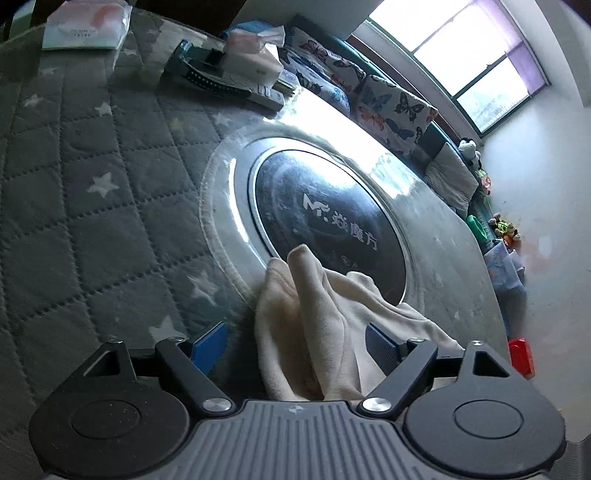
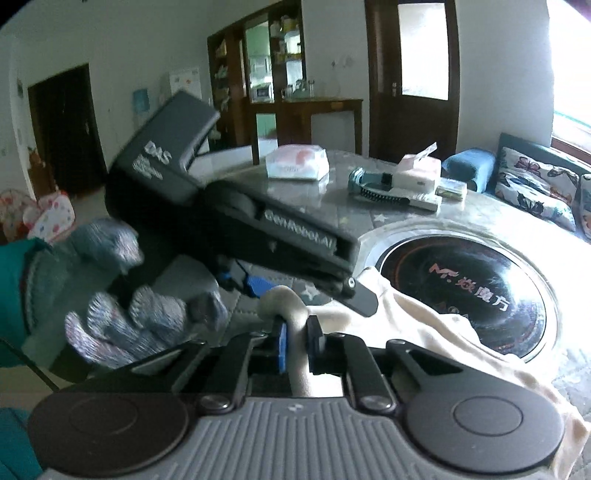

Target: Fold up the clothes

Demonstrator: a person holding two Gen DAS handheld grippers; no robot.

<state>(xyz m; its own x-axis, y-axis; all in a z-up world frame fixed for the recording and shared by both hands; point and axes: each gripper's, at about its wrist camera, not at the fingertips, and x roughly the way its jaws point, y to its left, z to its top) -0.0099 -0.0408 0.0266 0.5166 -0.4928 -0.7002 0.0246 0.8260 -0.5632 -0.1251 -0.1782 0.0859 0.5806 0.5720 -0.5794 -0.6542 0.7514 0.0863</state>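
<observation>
A cream garment [image 1: 314,314] lies bunched on the table, partly over the black round disc [image 1: 332,214]. My left gripper [image 1: 295,339] stands open around a raised fold of it; the left blue pad [image 1: 208,343] is clear of the cloth, while the right pad sits right against it. In the right wrist view my right gripper [image 2: 295,332] is shut on a rolled edge of the cream garment [image 2: 424,332]. Just above it is the left gripper [image 2: 310,291], held by a gloved hand [image 2: 110,295].
A grey quilted star cover under glass [image 1: 92,184] spans the table. At the far side lie a tissue pack [image 1: 88,26], a brush [image 1: 207,79] and a pink box [image 1: 251,55]. Butterfly cushions [image 1: 388,107] line a sofa behind. A red object [image 1: 521,356] sits past the table edge.
</observation>
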